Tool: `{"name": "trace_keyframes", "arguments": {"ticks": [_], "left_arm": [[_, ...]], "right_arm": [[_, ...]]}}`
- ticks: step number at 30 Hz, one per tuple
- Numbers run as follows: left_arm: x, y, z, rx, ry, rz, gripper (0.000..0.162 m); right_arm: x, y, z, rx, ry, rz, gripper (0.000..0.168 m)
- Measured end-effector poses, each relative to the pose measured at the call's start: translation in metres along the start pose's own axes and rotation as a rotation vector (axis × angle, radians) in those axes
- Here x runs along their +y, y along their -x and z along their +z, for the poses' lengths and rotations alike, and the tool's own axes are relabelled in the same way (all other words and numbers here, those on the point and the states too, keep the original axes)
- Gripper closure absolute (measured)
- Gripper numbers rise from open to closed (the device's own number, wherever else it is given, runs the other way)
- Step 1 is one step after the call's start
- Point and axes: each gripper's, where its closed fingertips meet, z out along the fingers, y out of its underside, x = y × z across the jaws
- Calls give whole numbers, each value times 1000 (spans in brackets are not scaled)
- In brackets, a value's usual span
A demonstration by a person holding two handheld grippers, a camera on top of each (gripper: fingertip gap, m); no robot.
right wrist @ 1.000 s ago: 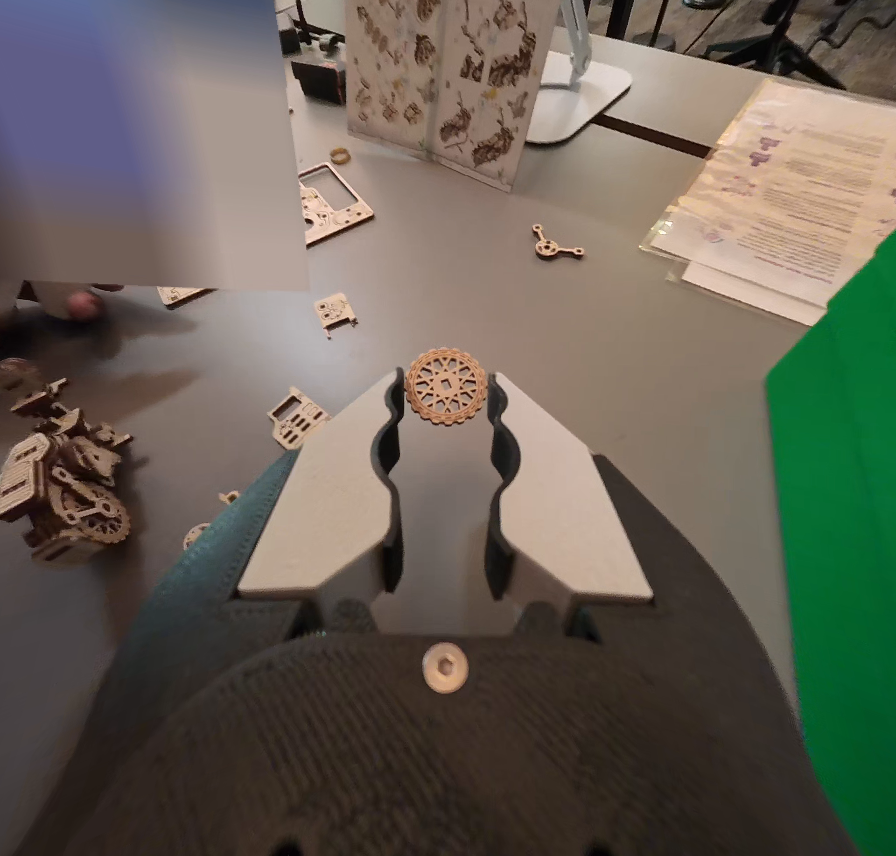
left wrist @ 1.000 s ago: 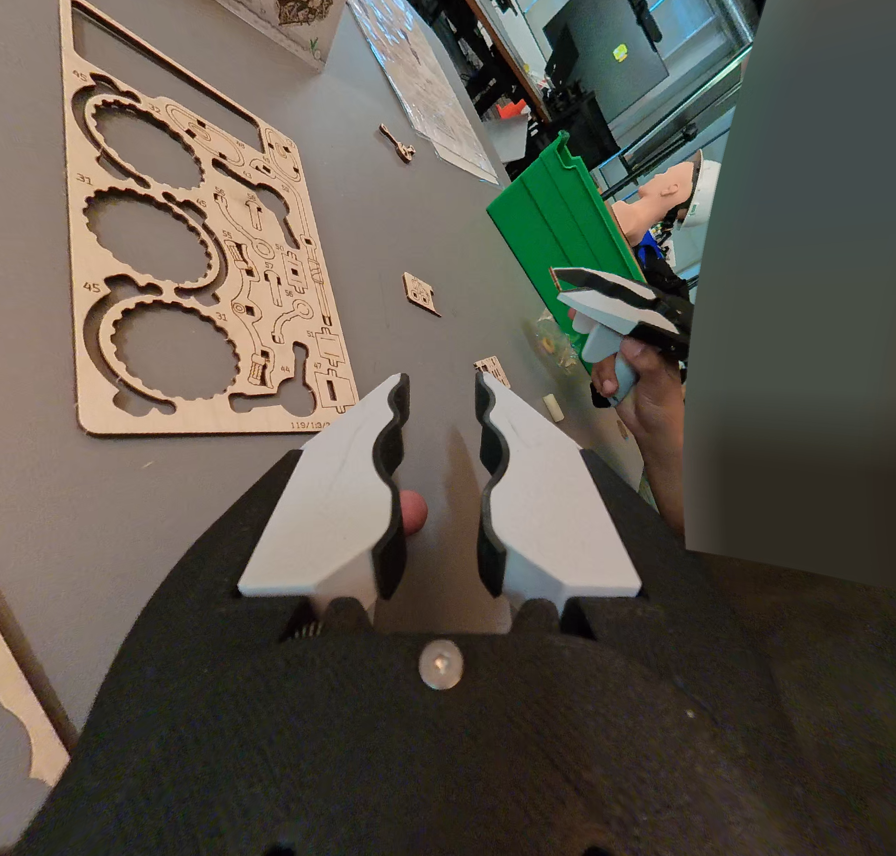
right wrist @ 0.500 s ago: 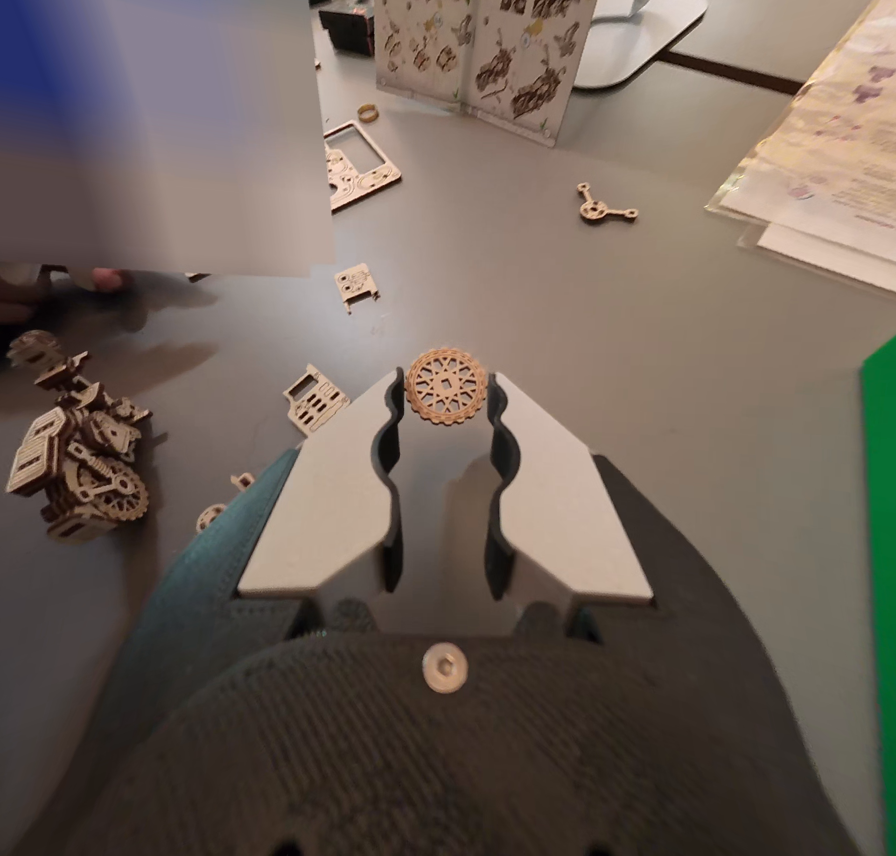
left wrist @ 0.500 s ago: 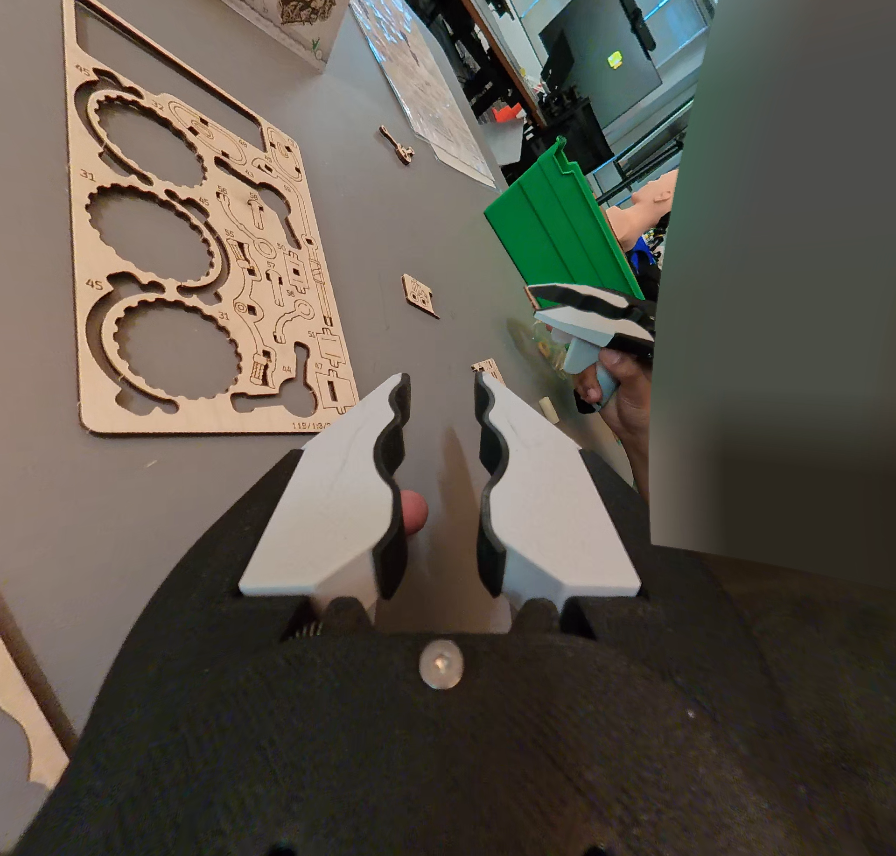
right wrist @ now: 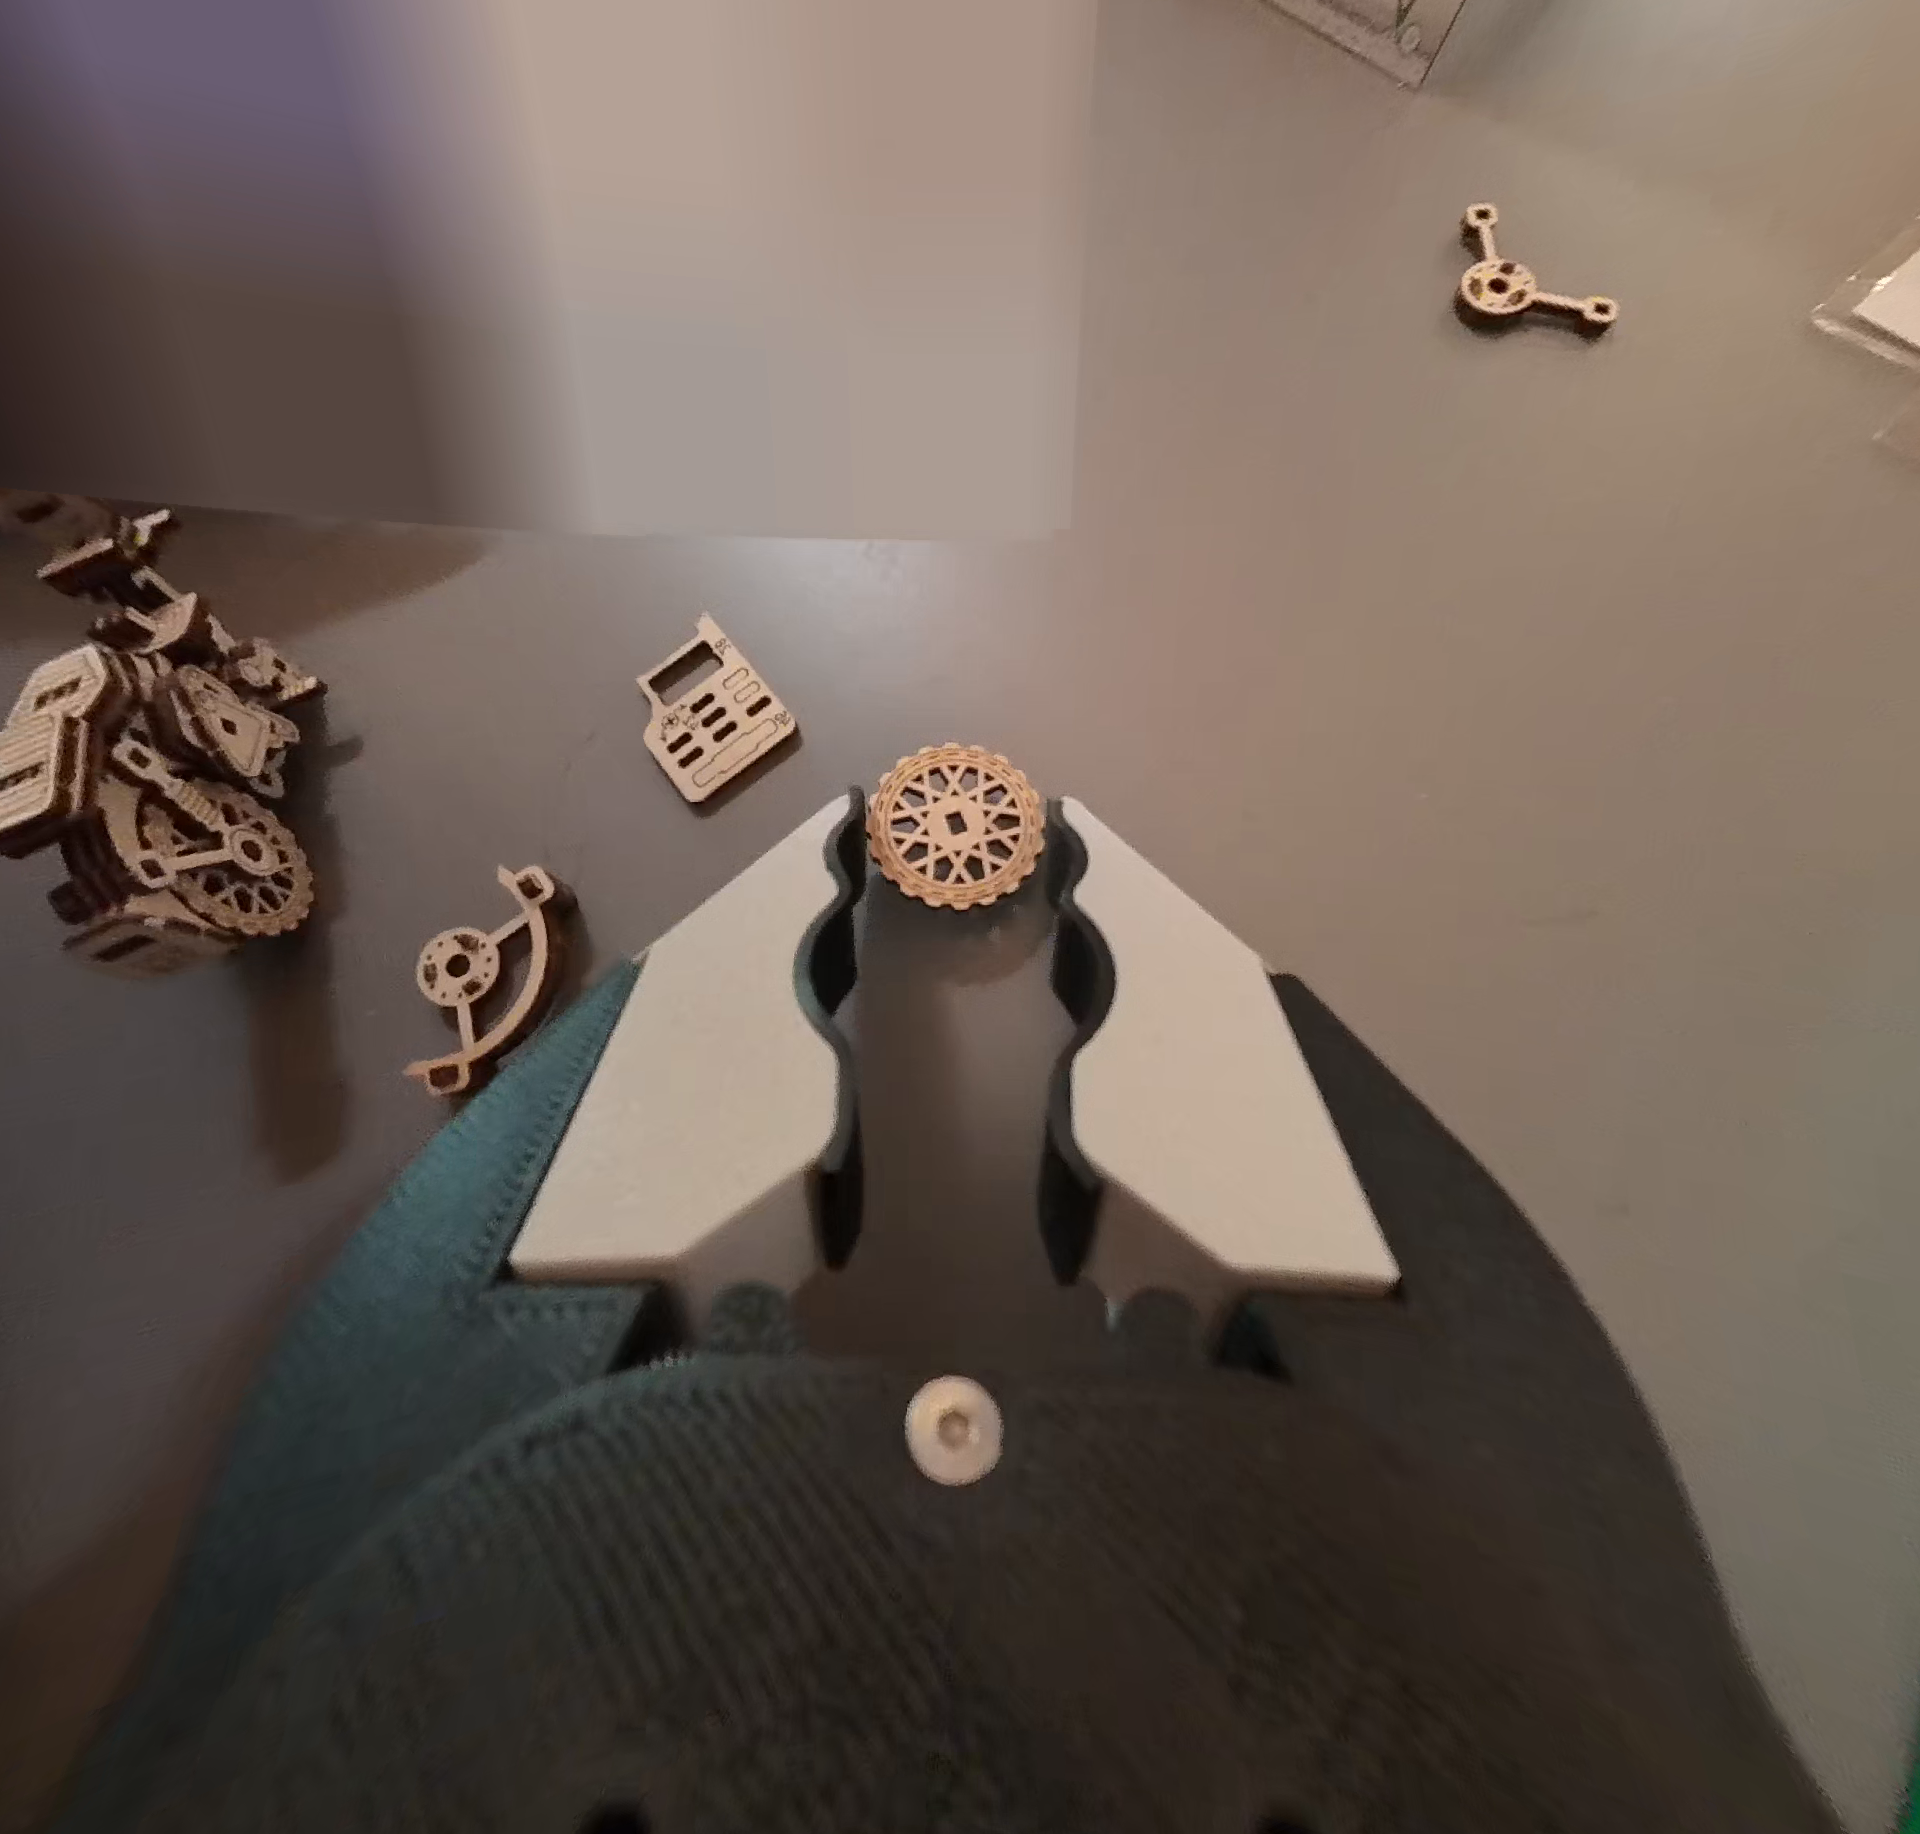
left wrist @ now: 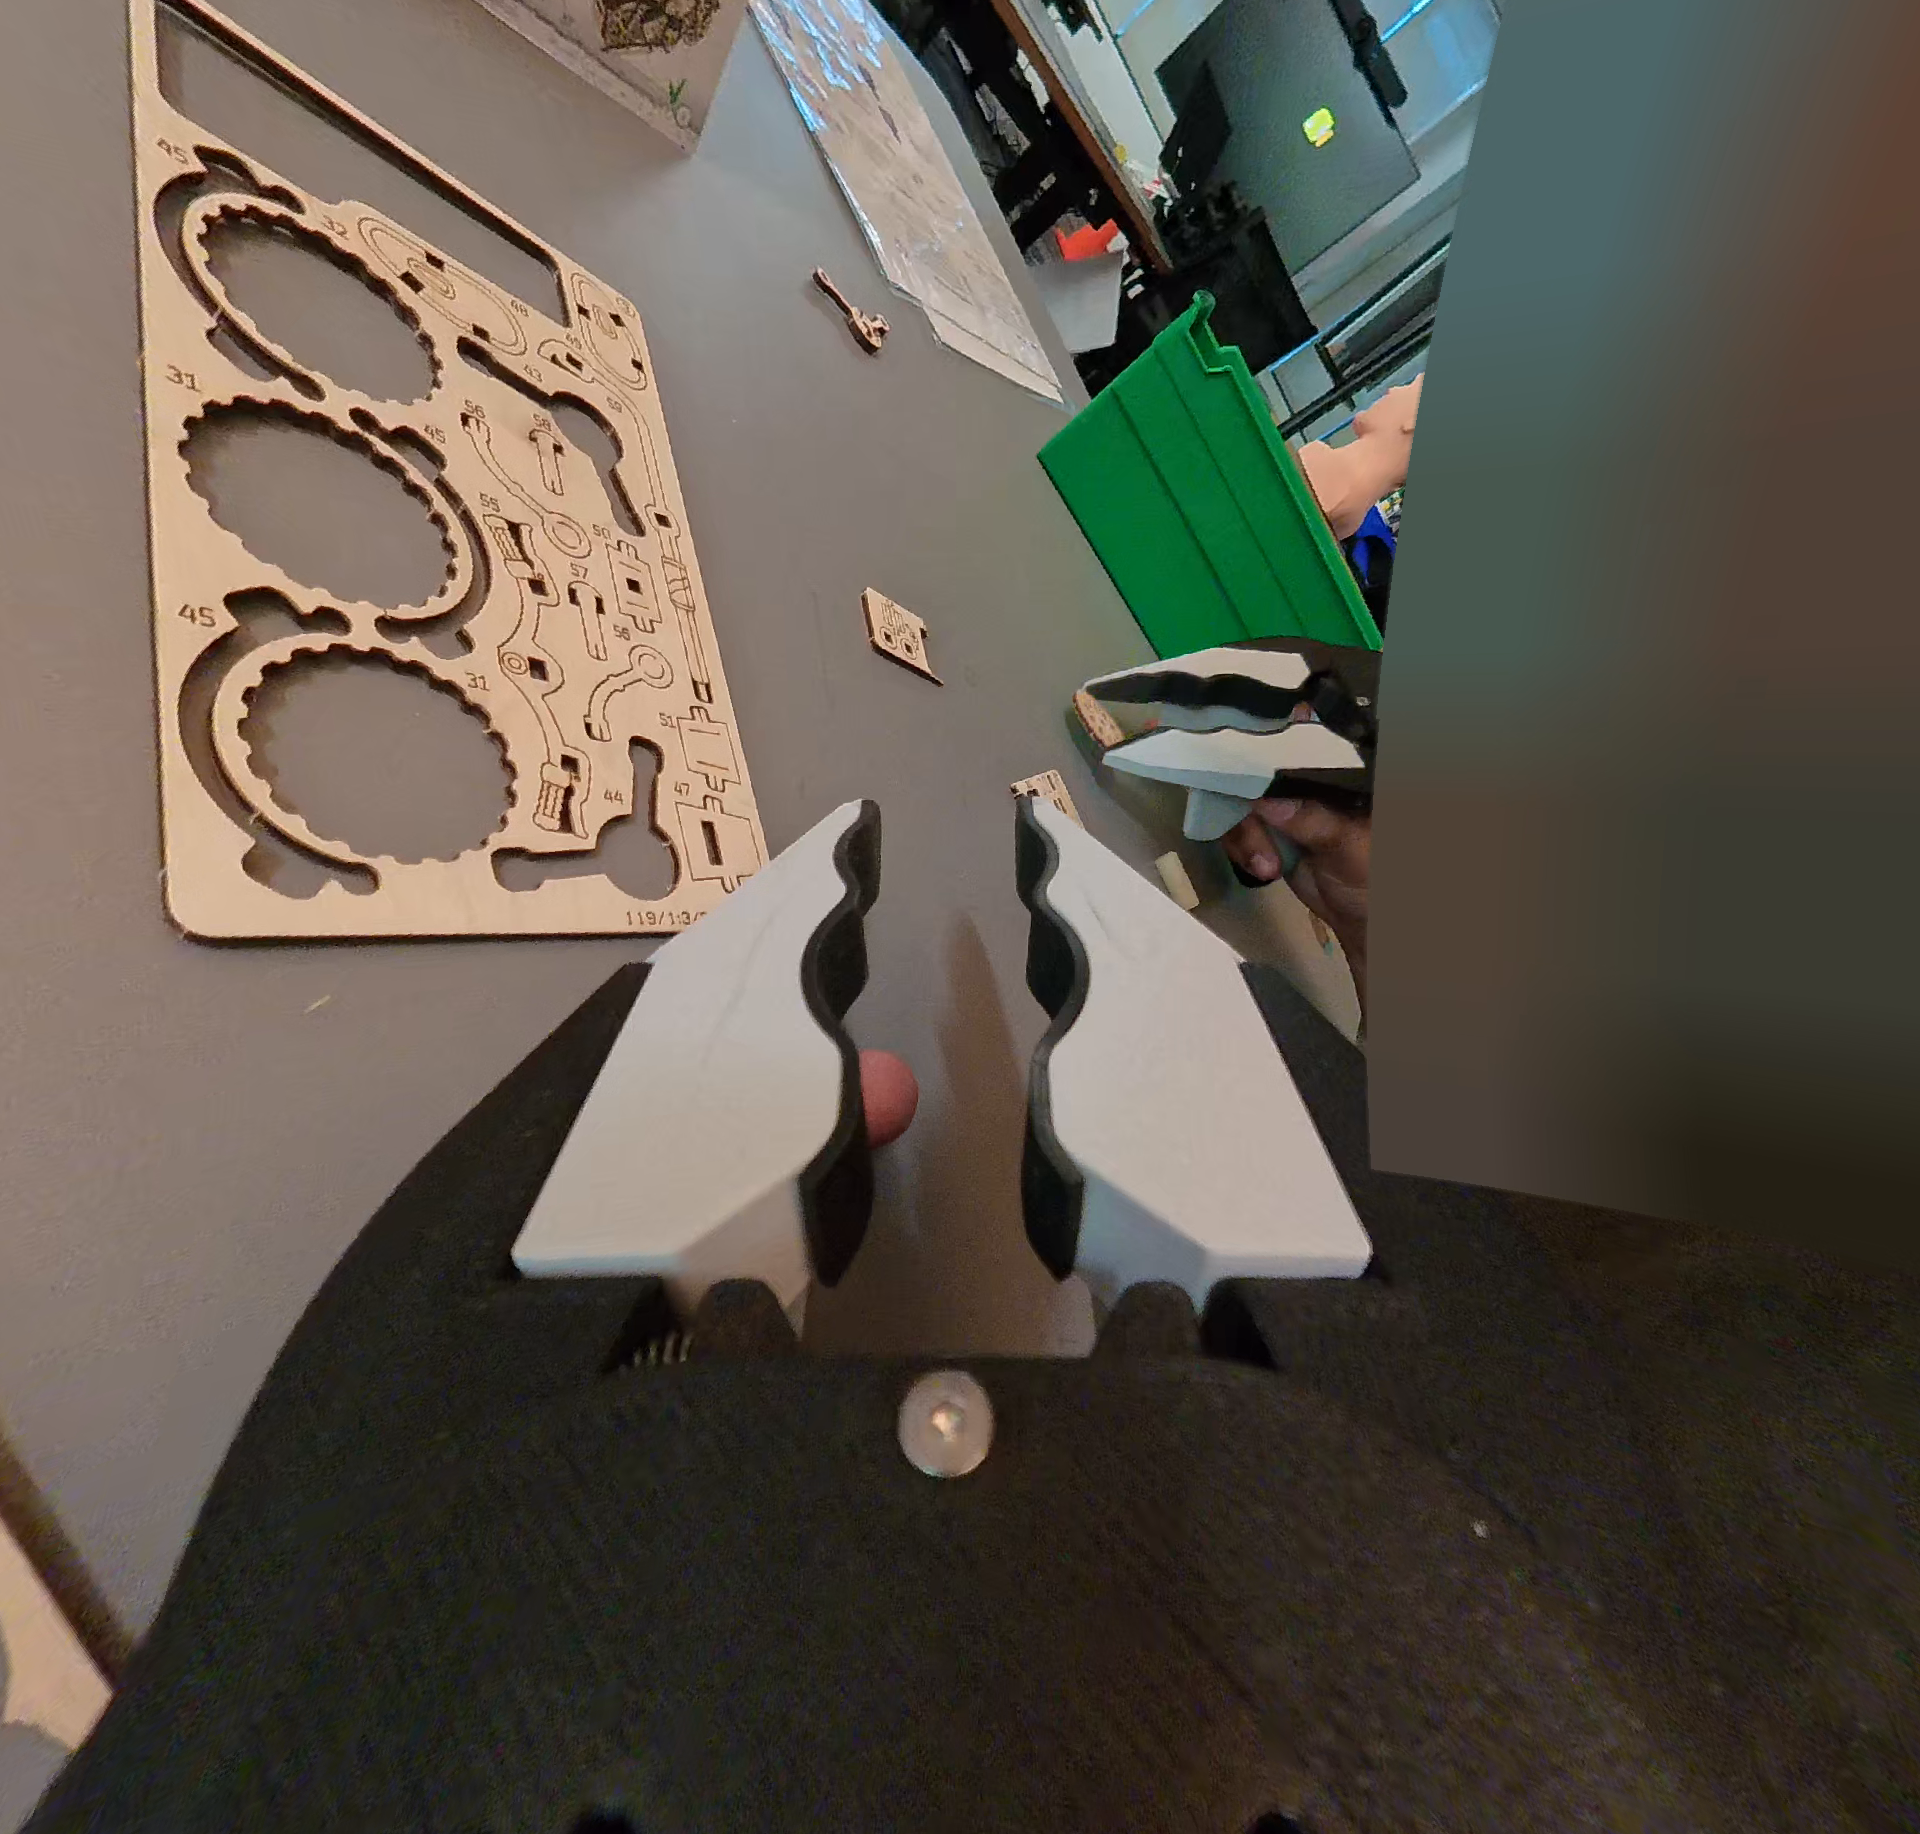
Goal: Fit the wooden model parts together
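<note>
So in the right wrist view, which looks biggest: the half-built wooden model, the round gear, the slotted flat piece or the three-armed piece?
1. Half-built wooden model, clearly largest.
2. Round gear in the right gripper and slotted flat piece: look alike, and the gear is nearer the camera.
3. Three-armed piece, smallest, though farthest away.

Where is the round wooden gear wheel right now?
In the right wrist view, the round wooden gear wheel is gripped between the jaw tips of the right gripper, above the grey table.
</note>
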Motion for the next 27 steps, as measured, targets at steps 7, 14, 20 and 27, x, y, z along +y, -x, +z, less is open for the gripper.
{"name": "trace_keyframes", "arguments": {"ticks": [7, 14, 20, 27], "left_arm": [[0, 0, 0, 3, -1, -5, 140], [-1, 0, 0, 6, -2, -8, 140], [-1, 0, 0, 8, -3, -11, 140], [-1, 0, 0, 7, -2, -11, 140]], "right_arm": [[0, 2, 2, -21, 9, -33, 135], [-4, 6, -2, -3, -7, -96, 135], [0, 11, -3, -47, -10, -106, 134], [4, 13, -2, -55, 0, -99, 129]]}}
